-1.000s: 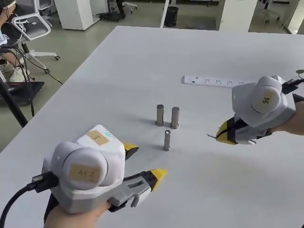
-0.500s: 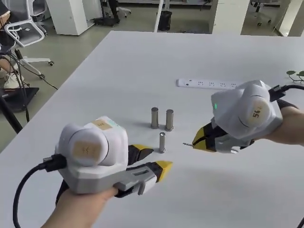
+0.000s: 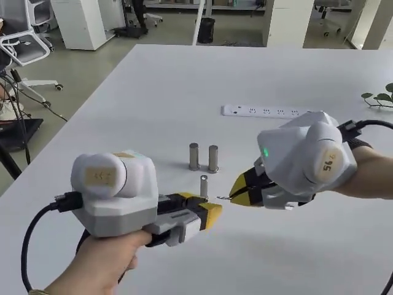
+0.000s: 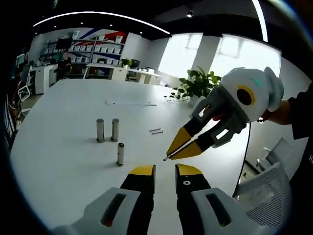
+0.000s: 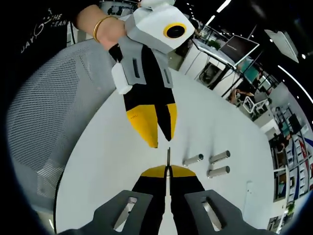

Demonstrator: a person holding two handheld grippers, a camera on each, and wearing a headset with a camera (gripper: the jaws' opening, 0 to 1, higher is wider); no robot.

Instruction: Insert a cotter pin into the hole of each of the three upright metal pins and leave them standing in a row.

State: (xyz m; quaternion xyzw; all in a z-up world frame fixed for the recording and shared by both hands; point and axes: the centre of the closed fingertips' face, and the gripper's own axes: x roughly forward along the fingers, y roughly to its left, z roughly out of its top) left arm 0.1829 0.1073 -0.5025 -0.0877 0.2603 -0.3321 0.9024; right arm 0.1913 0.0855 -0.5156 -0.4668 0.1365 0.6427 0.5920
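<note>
Three upright metal pins stand mid-table: two side by side (image 3: 194, 157) (image 3: 213, 158) and a shorter one (image 3: 204, 186) in front. My right gripper (image 3: 236, 192) is shut on a thin cotter pin (image 3: 222, 198) that juts from its tips toward the front pin. In the right gripper view the cotter pin (image 5: 167, 165) sticks out between the closed jaws. My left gripper (image 3: 198, 207) hovers close in front of it, jaws open by a narrow gap with nothing between them (image 4: 165, 171). Two more cotter pins (image 4: 155, 130) lie on the table behind.
A white power strip (image 3: 258, 111) lies at the back of the white table (image 3: 123, 123). A small plant (image 3: 381, 98) sits at the right edge. Office chairs and cabinets stand on the floor beyond the table's left side.
Both grippers have come together toward the front pin; the right one moved left with the cotter pin, the left one rose and moved right. The left jaws have narrowed.
</note>
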